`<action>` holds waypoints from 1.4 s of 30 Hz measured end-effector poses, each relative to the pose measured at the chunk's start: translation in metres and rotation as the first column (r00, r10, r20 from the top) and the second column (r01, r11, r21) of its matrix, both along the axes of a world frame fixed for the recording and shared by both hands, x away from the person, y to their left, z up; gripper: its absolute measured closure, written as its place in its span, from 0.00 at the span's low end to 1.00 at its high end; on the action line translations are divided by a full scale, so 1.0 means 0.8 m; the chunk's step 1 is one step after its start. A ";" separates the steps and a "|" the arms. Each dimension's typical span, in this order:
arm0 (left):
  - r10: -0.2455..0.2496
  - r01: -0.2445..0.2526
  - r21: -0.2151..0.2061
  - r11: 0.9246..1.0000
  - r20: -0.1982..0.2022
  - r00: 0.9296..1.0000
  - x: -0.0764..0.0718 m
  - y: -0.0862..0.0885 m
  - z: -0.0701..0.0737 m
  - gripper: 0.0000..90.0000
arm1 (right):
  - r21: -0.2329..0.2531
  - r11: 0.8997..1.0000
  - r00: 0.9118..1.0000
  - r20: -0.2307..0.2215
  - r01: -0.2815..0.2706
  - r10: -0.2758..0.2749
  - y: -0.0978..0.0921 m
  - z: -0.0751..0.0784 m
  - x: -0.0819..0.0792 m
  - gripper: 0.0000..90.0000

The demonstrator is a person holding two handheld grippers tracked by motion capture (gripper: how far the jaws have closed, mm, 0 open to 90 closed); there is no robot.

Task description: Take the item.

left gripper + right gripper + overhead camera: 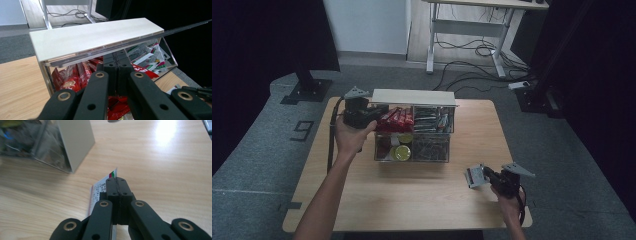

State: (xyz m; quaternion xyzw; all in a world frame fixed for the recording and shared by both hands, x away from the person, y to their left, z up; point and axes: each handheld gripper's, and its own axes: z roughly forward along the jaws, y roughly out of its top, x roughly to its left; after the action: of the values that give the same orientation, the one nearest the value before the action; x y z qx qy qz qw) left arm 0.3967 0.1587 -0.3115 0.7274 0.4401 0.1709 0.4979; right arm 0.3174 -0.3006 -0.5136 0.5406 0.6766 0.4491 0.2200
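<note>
Clear acrylic formed the organizer box (412, 150) at the middle of the wooden table (412, 200), its compartments packed with red snack sticks (394, 119), pale sachets (431, 120) and round yellow-lidded tins (402, 152); a flat white lid (413, 97) stood raised along its far edge. The left gripper (379, 114) sat at the box's left rear corner, in the person's left hand (348, 136); in the left gripper view its jaws were pressed together just under the lid (95, 37), above the red sticks (75, 77), though whether they pinched anything could not be told. The right gripper (486, 175), held near the table's front right corner and well apart from the box, was clamped on a small white packet (474, 176); the right gripper view showed that packet (100, 192), edged with red and green print, between the closed jaws above the tabletop.
</note>
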 end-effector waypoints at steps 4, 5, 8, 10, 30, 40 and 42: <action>-0.003 0.003 0.002 1.000 -0.005 1.000 0.000 -0.001 -0.002 0.99 | -0.014 1.000 1.000 -0.019 0.019 -0.019 -0.006 -0.013 0.002 1.00; -0.003 0.003 0.002 1.000 -0.004 1.000 0.000 -0.001 -0.002 0.99 | -0.017 1.000 0.999 -0.026 0.026 -0.026 -0.007 -0.016 0.002 1.00; -0.002 0.002 0.001 1.000 -0.004 1.000 -0.001 -0.001 -0.002 0.99 | -0.027 0.999 0.998 -0.043 0.039 -0.040 -0.011 -0.026 0.003 1.00; -0.002 0.002 0.000 1.000 -0.005 1.000 -0.001 -0.001 -0.002 0.99 | -0.034 0.998 0.997 -0.056 0.050 -0.052 -0.013 -0.032 0.003 1.00; -0.005 0.005 -0.004 1.000 -0.004 1.000 -0.002 0.000 -0.003 0.99 | -0.056 0.995 0.996 0.010 0.085 -0.085 -0.014 -0.032 -0.001 0.70; -0.009 0.009 -0.007 1.000 -0.008 1.000 -0.006 0.000 -0.007 0.99 | 0.039 0.997 0.998 0.031 0.059 -0.060 -0.015 -0.027 -0.006 0.61; -0.010 0.010 -0.006 1.000 -0.011 1.000 -0.007 0.000 -0.009 0.99 | 0.044 0.998 0.998 0.033 0.053 -0.054 -0.014 -0.027 -0.007 0.61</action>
State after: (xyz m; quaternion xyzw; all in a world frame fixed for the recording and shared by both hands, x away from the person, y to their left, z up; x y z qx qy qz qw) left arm 0.3907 0.1588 -0.3186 0.7291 0.4396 0.1630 0.4986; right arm 0.3120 -0.3121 -0.5355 0.5554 0.6481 0.4667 0.2316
